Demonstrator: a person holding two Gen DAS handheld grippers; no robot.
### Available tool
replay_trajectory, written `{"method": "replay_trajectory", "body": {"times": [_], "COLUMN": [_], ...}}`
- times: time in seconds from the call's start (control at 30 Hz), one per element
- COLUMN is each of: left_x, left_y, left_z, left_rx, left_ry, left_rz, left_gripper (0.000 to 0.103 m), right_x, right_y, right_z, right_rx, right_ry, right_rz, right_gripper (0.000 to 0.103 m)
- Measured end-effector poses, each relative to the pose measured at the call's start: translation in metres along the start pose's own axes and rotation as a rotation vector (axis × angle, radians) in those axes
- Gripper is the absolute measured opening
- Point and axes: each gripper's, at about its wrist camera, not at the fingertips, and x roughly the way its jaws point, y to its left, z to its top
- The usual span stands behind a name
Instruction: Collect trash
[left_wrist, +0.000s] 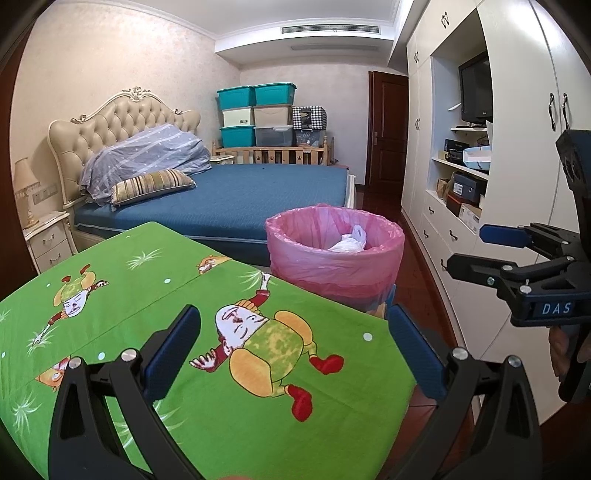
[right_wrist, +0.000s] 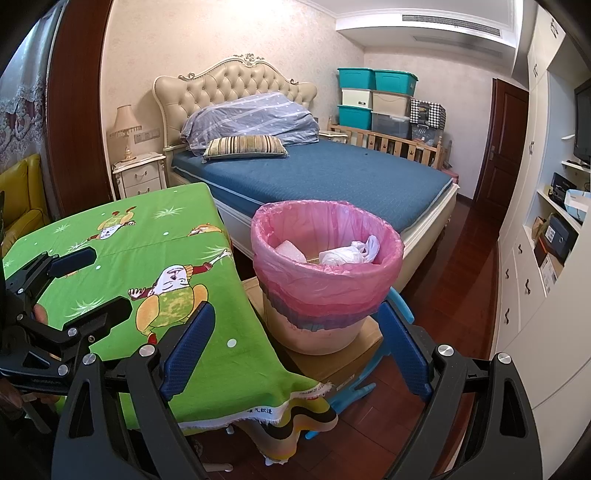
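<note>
Inside the pink-lined bin (right_wrist: 325, 280), half-hidden white trash (right_wrist: 347, 254).

Bright, even indoor light, soft shadows; sharp centre, heavy fisheye bending w/ dark corners (both views).

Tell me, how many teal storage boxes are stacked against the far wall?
3: two teal boxes side by side on top, and one at the bottom left of the stack behind the bed. Others may be hidden.
</note>
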Motion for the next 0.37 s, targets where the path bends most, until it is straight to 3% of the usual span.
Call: {"method": "replay_trajectory", "body": {"times": [0.37], "left_x": [-0.008], "left_y": [0.012], "left_z": [0.009], "left_rx": [-0.009], "left_ry": [0.016], "left_rz": [0.038], "left_gripper": [0.098], "right_x": [0.0], "right_y": [0.017], "right_z": [0.01], "right_rx": [-0.06], "right_ry": [0.002], "right_rz": [0.035], "right_gripper": [0.085]}}
